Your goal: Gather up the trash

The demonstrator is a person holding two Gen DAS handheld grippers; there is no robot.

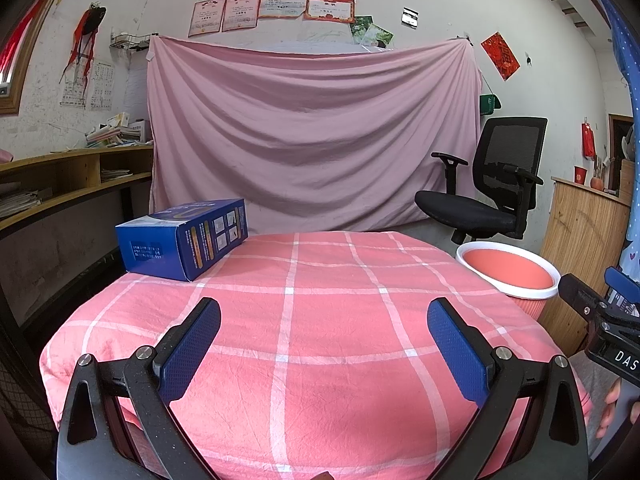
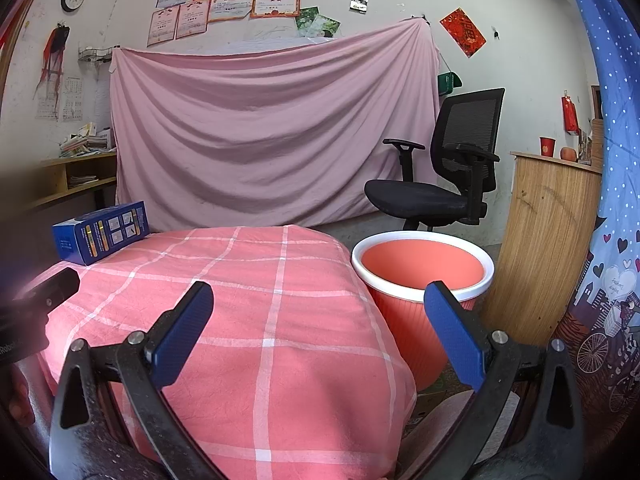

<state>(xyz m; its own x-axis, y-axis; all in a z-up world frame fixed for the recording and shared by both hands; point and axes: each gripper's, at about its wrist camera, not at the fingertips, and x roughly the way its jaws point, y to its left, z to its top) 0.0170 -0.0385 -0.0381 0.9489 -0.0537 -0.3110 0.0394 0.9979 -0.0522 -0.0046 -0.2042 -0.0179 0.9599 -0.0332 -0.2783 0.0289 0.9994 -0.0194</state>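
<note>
A blue cardboard box (image 1: pixel 184 238) lies on the far left corner of the table covered by a pink checked cloth (image 1: pixel 320 320); it also shows in the right wrist view (image 2: pixel 102 232). An orange bin with a white rim (image 2: pixel 420 280) stands on the floor at the table's right side, and it shows in the left wrist view (image 1: pixel 510 270) too. My left gripper (image 1: pixel 324 344) is open and empty over the table's near part. My right gripper (image 2: pixel 320 332) is open and empty over the table's right edge, close to the bin.
A black office chair (image 2: pixel 440 176) stands behind the bin. A wooden cabinet (image 2: pixel 548 248) stands right of the bin. A pink sheet (image 1: pixel 312 136) hangs on the back wall. A wooden shelf (image 1: pixel 60 184) runs along the left.
</note>
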